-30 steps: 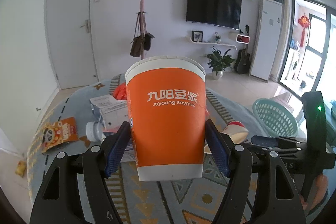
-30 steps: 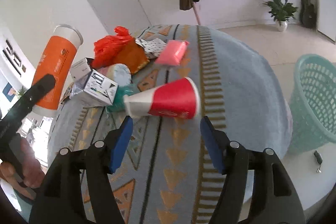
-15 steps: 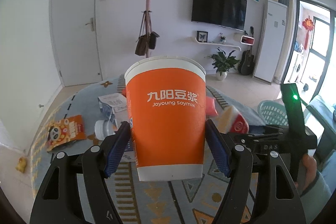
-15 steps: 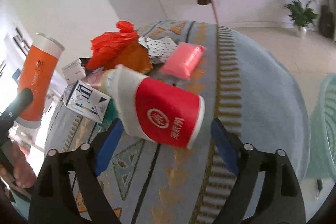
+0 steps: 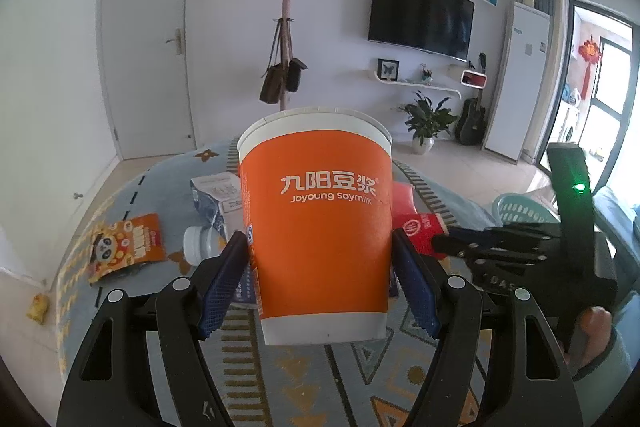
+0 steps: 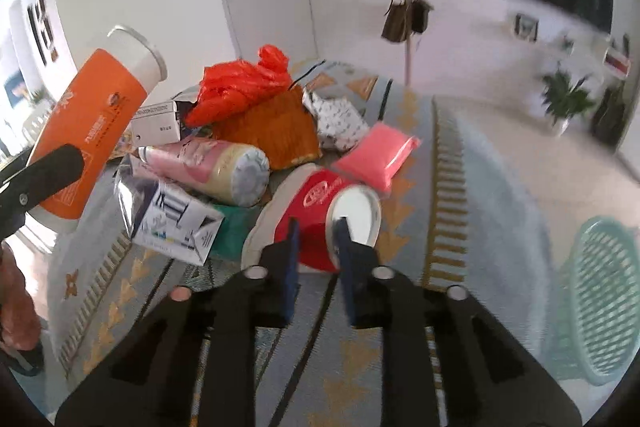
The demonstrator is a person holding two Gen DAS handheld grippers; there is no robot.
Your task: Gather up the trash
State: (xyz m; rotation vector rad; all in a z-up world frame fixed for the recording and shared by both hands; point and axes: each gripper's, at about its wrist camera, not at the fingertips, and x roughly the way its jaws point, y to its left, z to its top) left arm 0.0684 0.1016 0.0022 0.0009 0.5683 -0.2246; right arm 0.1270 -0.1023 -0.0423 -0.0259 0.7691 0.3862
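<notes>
My left gripper (image 5: 318,279) is shut on an upright orange soymilk paper cup (image 5: 318,223) and holds it above the table. The cup also shows in the right wrist view (image 6: 96,131) at the left. My right gripper (image 6: 316,239) has closed on the wall of a red paper cup (image 6: 316,207) lying on its side, base toward me. That red cup (image 5: 420,233) and the right gripper (image 5: 452,243) show at the right of the left wrist view. A heap of trash lies behind: an orange plastic bag (image 6: 244,83), a pink packet (image 6: 378,155), a pink bottle (image 6: 208,167), small cartons (image 6: 176,223).
A teal mesh basket (image 6: 600,307) stands on the floor off the table's right edge; it also shows in the left wrist view (image 5: 524,207). A panda snack packet (image 5: 124,247) and a bottle cap end (image 5: 196,245) lie left on the patterned tablecloth (image 6: 460,227).
My right gripper has moved in on the red cup and closed from wide open onto its wall. The left gripper has kept hold of the orange cup and tilted upward.
</notes>
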